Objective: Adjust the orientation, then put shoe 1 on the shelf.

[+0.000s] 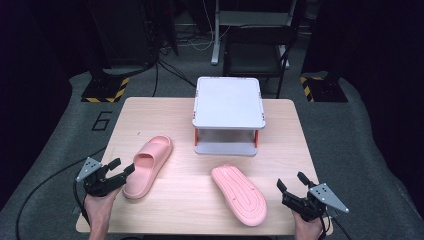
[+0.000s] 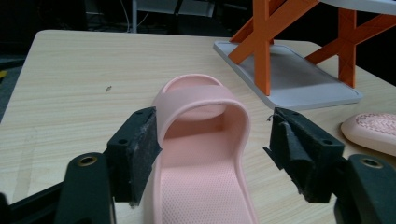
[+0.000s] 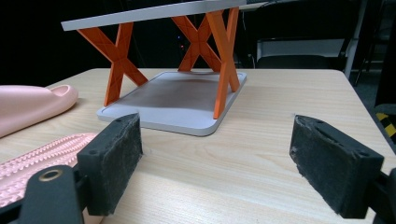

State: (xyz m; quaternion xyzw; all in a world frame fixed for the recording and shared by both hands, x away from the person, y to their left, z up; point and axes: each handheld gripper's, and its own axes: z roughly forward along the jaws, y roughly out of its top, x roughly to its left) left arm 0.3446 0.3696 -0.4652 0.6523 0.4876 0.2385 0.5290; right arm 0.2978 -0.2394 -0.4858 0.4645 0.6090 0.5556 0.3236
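Two pink slide sandals lie on the wooden table point(image 1: 185, 200). The upright sandal point(image 1: 148, 165) rests at the left, strap up; its strap and footbed point(image 2: 205, 154) lie between my left gripper's point(image 2: 212, 149) open jaws without touching the pads. The other sandal point(image 1: 239, 194) lies sole up right of centre; its ridged sole point(image 3: 42, 161) shows beside my right gripper's left jaw. My left gripper point(image 1: 120, 169) sits at the upright sandal's heel end. My right gripper point(image 1: 291, 181) stands open near the front right corner, with nothing between its pads point(image 3: 217, 163).
A grey two-tier stand point(image 1: 229, 102) with orange cross legs point(image 3: 210, 42) stands at the table's back centre. A dark chair point(image 1: 256, 55) and cables are on the floor behind. Bare table lies between the sandals and in front of the stand.
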